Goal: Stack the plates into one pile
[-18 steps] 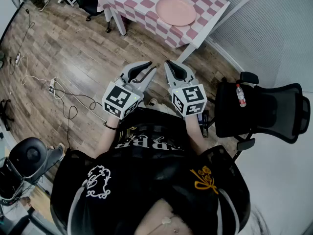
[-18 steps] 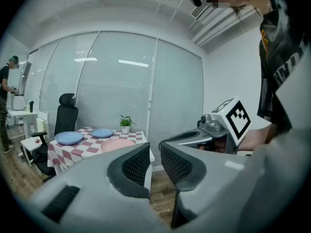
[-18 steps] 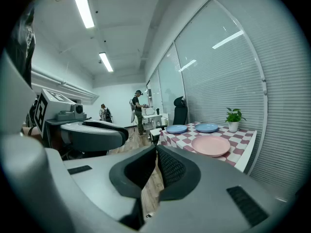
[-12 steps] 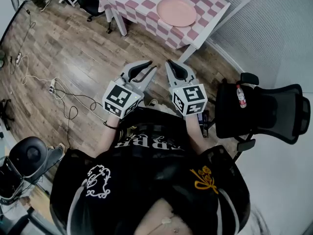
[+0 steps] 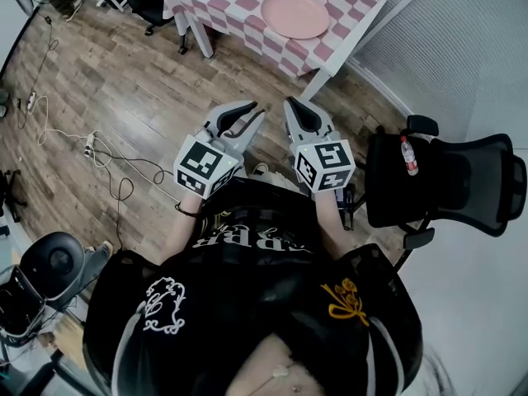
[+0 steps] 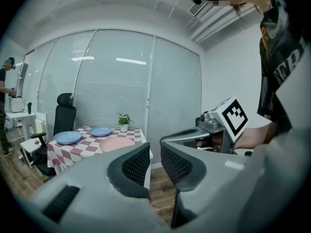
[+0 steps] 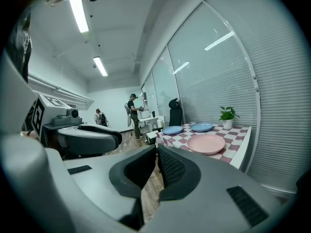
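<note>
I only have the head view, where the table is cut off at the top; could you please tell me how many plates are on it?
Observer: Three, all lying apart: a pink plate nearest, then one blue plate and a second blue plate behind it.
Operator: Is anything else on the table?
Observer: A small potted plant stands past the plates, by the blinds.
Operator: Are the grippers empty?
Observer: Yes; the left gripper and right gripper are both shut with nothing between the fingers.
</note>
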Motion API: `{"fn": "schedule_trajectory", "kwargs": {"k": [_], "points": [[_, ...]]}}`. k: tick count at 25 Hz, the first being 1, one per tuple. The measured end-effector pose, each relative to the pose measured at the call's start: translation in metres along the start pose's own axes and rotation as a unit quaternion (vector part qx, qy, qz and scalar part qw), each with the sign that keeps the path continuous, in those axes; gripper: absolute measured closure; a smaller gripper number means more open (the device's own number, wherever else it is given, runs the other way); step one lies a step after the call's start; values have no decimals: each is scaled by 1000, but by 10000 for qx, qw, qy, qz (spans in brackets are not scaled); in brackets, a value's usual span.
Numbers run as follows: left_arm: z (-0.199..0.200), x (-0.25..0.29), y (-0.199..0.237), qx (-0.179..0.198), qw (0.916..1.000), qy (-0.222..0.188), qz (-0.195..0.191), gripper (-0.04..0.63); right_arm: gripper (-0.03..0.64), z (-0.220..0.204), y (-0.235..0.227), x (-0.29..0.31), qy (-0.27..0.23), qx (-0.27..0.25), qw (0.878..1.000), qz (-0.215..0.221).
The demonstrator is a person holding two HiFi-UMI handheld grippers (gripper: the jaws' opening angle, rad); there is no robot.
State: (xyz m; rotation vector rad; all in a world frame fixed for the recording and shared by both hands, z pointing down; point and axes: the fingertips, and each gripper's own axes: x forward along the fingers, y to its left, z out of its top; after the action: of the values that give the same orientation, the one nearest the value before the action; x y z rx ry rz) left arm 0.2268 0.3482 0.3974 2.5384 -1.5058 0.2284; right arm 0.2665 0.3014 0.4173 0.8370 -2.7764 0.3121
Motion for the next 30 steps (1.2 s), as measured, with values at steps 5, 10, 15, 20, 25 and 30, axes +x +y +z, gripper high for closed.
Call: {"fn": "schedule_trajectory", "kwargs": {"k": [5,10,15,20,25,30], "points": [[-3,0,-5,54,9999,84,-28,520,595,-4,-1,1,20,89,10000,35],[-3,-5,1,203,9996,194,45,520,595,-2,-3,10,9,190,9998,62],[-3,-8,24,125,9995,209,224,520,595,-2,-2,29,95,213,9996,159],[-10,2,52,66,9995,229,224,520,595,-4,-14,58,225,232,9994,132],[-6,27,105,0,9997,187,160,520,594,5,-36,106,348,188,9992,6],[9,60,169,19,9998,185,-60,520,594,16,-59,163,566,273,9979,-174]]}}
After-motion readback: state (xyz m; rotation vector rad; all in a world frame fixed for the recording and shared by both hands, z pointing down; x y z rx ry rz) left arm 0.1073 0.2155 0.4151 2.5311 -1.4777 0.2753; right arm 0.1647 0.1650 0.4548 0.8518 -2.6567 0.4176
